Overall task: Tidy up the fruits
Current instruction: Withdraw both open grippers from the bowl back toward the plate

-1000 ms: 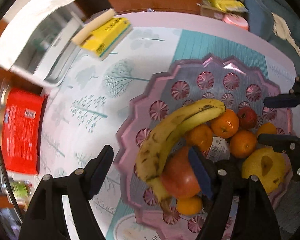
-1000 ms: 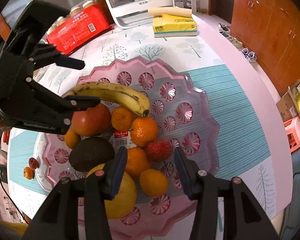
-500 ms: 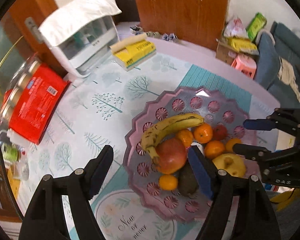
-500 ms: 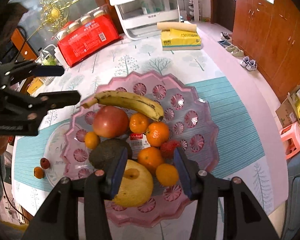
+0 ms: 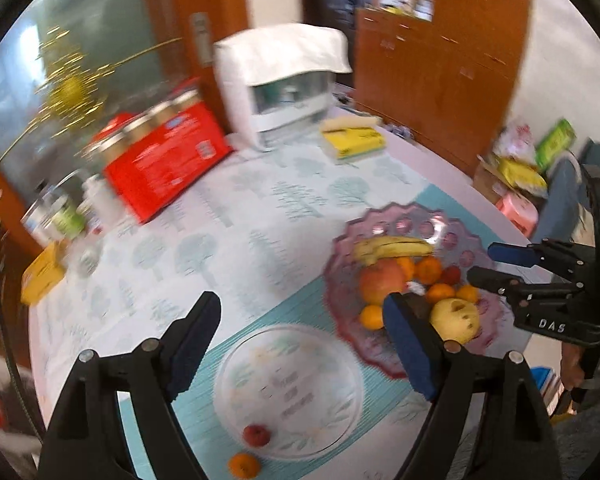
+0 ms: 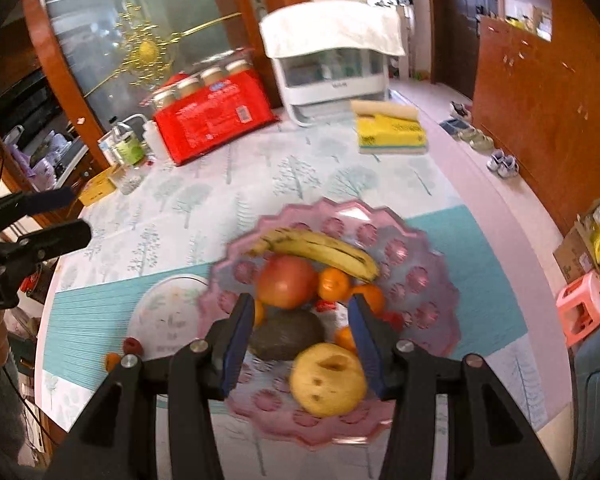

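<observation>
Left wrist view: both grippers have lifted away from the pink tray (image 5: 340, 276) of fruit. Left gripper (image 5: 300, 344) empty, jaws opening wider; right gripper (image 6: 300, 340) half open, empty. Beside the tray, two small fruits (image 5: 256, 435) remain by the clear plate (image 5: 288, 384).

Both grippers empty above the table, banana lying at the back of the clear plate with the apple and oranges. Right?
Not the clear plate. The banana, apple and oranges lie in the pink tray, as the right wrist view shows; the clear plate sits beside it. The rest holds: the left gripper, its jaws opening, and the right gripper hold nothing.
</observation>
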Demonstrator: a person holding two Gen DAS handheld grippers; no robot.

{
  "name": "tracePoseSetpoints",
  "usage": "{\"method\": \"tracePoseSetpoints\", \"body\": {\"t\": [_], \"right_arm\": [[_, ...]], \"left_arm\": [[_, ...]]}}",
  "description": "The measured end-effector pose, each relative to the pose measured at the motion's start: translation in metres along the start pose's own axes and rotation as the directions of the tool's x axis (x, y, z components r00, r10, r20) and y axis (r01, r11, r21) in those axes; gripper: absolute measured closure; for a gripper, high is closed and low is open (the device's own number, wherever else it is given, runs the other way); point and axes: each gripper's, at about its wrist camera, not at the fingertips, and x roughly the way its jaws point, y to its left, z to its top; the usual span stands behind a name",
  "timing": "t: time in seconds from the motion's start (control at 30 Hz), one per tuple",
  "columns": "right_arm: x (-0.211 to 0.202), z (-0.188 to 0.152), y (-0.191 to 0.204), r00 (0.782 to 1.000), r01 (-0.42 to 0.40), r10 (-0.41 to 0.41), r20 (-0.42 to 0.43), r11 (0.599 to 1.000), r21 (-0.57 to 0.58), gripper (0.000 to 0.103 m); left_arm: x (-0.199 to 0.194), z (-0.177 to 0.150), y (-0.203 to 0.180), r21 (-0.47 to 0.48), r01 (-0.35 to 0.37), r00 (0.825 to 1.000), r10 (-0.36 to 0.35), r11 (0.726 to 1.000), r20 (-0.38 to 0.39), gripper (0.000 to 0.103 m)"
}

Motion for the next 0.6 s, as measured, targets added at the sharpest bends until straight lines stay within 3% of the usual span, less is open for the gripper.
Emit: {"method": "tracePoseSetpoints", "body": {"t": [0.2, 0.33, 0.6], "right_arm": [[0.010, 0.003, 0.053, 1.000, -0.027, 0.027, -0.010, 0.997, -0.078, 0.054], [0.020, -0.002, 0.091, 0.998, -0.052, 0.049, -0.030, 0.991, -0.127, 0.054], [0.051, -0.023, 0.153, 0.991, -0.106, 0.087, -0.106, 0.976, -0.192, 0.054]], "left_arm": [[-0.019, -0.046, 0.052, -0.097, -0.128, 0.992, 0.128, 0.987, -0.002, 0.021], [-0.019, -0.079, 0.081, -0.143, -0.220, 0.975, 0.217, 0.965, -0.036, 0.021], [0.000, -0.142, 0.115, -0.194, -0.212, 0.970, 0.182, 0.958, -0.162, 0.021]]}}
